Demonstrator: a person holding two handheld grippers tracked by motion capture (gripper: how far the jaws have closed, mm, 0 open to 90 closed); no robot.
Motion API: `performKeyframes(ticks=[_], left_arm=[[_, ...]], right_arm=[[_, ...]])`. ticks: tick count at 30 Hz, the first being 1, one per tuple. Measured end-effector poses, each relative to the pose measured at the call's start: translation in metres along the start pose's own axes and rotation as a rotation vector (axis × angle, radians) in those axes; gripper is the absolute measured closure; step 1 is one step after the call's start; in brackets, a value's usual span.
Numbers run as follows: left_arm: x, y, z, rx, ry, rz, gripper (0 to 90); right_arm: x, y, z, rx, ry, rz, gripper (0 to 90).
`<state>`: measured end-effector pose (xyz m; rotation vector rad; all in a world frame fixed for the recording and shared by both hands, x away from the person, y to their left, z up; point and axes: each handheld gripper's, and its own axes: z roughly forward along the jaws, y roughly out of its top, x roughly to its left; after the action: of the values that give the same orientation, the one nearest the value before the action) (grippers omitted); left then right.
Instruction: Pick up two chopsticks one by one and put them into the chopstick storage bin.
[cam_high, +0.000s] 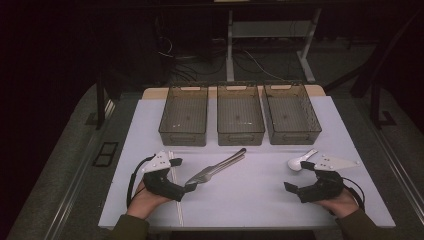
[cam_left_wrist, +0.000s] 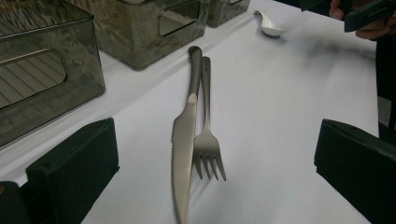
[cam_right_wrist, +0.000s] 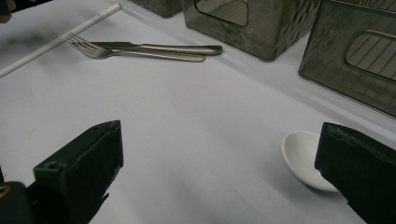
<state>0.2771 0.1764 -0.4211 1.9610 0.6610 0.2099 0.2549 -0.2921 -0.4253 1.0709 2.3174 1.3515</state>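
A steel knife (cam_high: 220, 164) and a fork (cam_high: 202, 175) lie side by side at the middle of the white table (cam_high: 250, 200). In the left gripper view the knife (cam_left_wrist: 184, 135) and fork (cam_left_wrist: 208, 140) point straight at me between the wide jaws. My left gripper (cam_high: 182, 175) stands open just left of the fork's tines, holding nothing. A white spoon (cam_high: 300, 161) lies right of centre. My right gripper (cam_high: 298, 176) is open just in front of it, empty; the spoon's bowl (cam_right_wrist: 302, 158) sits by the right jaw.
Three grey see-through bins (cam_high: 183, 121) (cam_high: 240, 120) (cam_high: 291, 119) stand in a row at the back, all empty. Thin white sticks (cam_high: 175, 190) lie beside the left gripper. The table's front edge runs just before both hands.
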Motion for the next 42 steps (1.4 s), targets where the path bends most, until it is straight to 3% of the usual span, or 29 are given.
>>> performKeyframes(ticks=[11, 15, 16, 20, 25, 31, 34, 38, 42], left_arm=[[0.0, 0.001, -0.001, 0.015, 0.002, -0.002, 1.8], [-0.002, -0.001, -0.004, 0.029, 0.009, 0.001, 8.6], [-0.003, -0.002, -0.007, 0.037, 0.011, -0.007, 13.7], [-0.003, -0.005, -0.01, 0.044, 0.011, -0.009, 17.7], [-0.004, -0.011, -0.018, 0.067, -0.001, -0.01, 34.3], [-0.005, -0.019, -0.025, 0.115, 0.033, -0.035, 46.6], [-0.003, -0.022, -0.028, 0.133, 0.031, -0.049, 55.5], [-0.003, -0.025, -0.026, 0.166, -0.004, -0.054, 67.7], [-0.008, -0.025, -0.018, 0.211, -0.055, -0.031, 77.8]], right_arm=[[-0.001, 0.0, 0.0, 0.006, 0.001, 0.011, 1.1], [-0.001, 0.0, -0.001, 0.009, 0.001, 0.018, 1.1], [-0.001, 0.0, -0.001, 0.006, -0.005, 0.016, 1.1], [-0.001, 0.0, 0.0, 0.01, -0.007, 0.017, 1.1], [-0.002, 0.0, 0.0, 0.012, -0.012, 0.016, 1.1], [-0.002, -0.001, 0.001, 0.019, -0.012, 0.017, 1.1], [-0.002, 0.0, 0.001, 0.024, -0.011, 0.017, 1.1], [-0.002, -0.001, 0.002, 0.03, -0.006, 0.015, 1.1], [-0.001, -0.001, 0.002, 0.033, -0.007, 0.021, 1.1]])
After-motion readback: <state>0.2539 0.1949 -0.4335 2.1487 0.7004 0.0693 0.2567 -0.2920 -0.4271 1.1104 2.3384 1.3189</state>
